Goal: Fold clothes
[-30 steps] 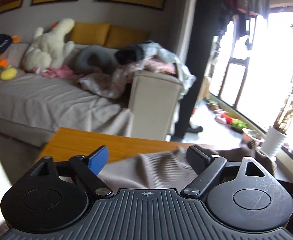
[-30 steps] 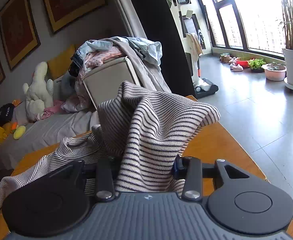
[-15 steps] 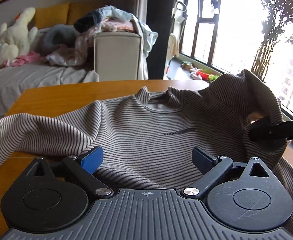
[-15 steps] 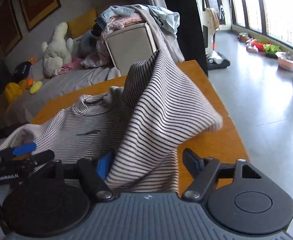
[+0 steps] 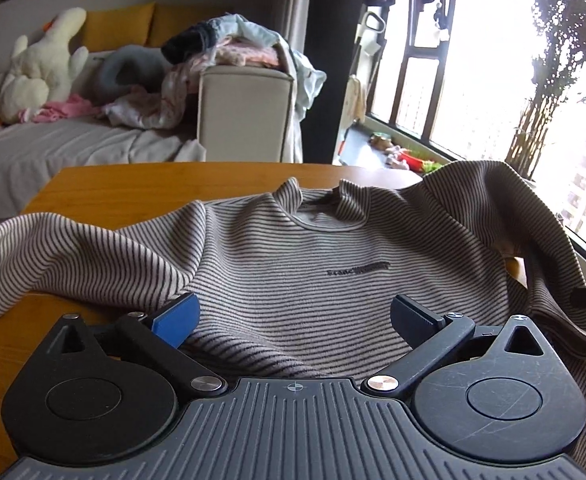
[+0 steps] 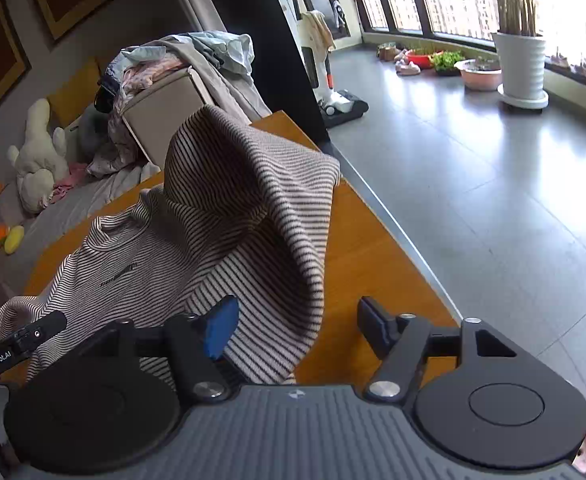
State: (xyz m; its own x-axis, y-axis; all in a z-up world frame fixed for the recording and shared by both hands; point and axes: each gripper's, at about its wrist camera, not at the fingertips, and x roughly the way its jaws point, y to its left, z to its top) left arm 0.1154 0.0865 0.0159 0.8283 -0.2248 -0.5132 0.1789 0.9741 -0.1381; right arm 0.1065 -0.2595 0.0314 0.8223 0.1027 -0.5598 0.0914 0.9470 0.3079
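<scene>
Sweater [image 5: 293,264] lies front-up on the wooden table [image 5: 133,188], its right sleeve humped up, both the left gripper [image 5: 293,316] and right gripper [image 6: 297,324] wide and empty, so laying-out seems underway; next, flatten that sleeve.

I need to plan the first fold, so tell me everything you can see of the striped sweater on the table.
The beige knit sweater with thin dark stripes lies front up on the orange wooden table, round collar away from the cameras, small dark lettering on the chest. Its body is fairly flat. One sleeve trails off the left side; the other shoulder side stands up in a peak. The open left gripper and open right gripper hover over its near edge, neither clamping it.
</scene>
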